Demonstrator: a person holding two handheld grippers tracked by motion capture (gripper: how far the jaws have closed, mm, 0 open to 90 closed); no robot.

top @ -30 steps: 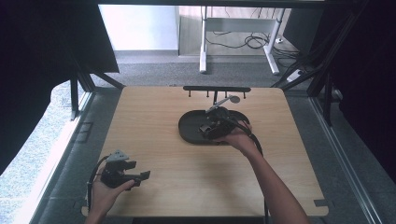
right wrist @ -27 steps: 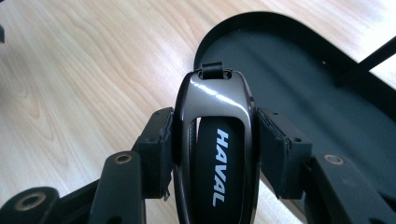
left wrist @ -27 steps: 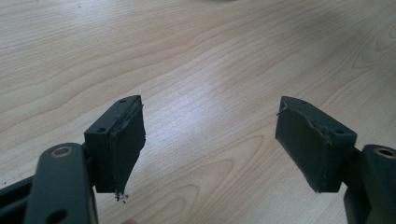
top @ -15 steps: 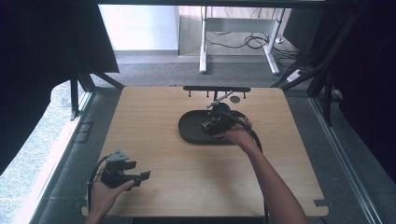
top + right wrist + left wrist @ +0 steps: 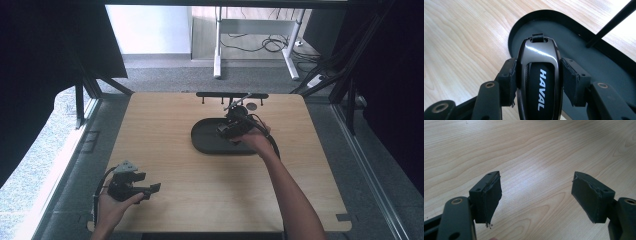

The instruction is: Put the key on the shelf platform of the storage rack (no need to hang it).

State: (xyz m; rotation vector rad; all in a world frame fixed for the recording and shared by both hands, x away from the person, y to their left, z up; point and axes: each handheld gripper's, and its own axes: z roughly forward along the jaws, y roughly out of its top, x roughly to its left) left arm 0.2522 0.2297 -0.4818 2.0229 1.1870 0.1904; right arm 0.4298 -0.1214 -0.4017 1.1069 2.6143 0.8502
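A glossy dark car key fob [image 5: 539, 75] marked HAVAL, with a small strap loop at its far end, sits clamped between the pads of my right gripper [image 5: 539, 80]. That gripper [image 5: 235, 125] hangs over the black oval tray [image 5: 210, 142] in the middle of the table; the tray [image 5: 599, 62] lies just under the fob. My left gripper [image 5: 131, 182] rests low at the table's near left, jaws wide apart. Its pads [image 5: 490, 195] frame only bare wood [image 5: 536, 170].
A black rack [image 5: 232, 95] with short hooks stands along the table's far edge, behind the tray, with a small round item [image 5: 252, 106] beside it. A thin black rod [image 5: 609, 25] of it crosses the right gripper view. The person's right forearm [image 5: 292, 195] stretches across the table's right half.
The right gripper with the fob has shifted slightly toward the far rack over the tray. The left gripper has stayed put.
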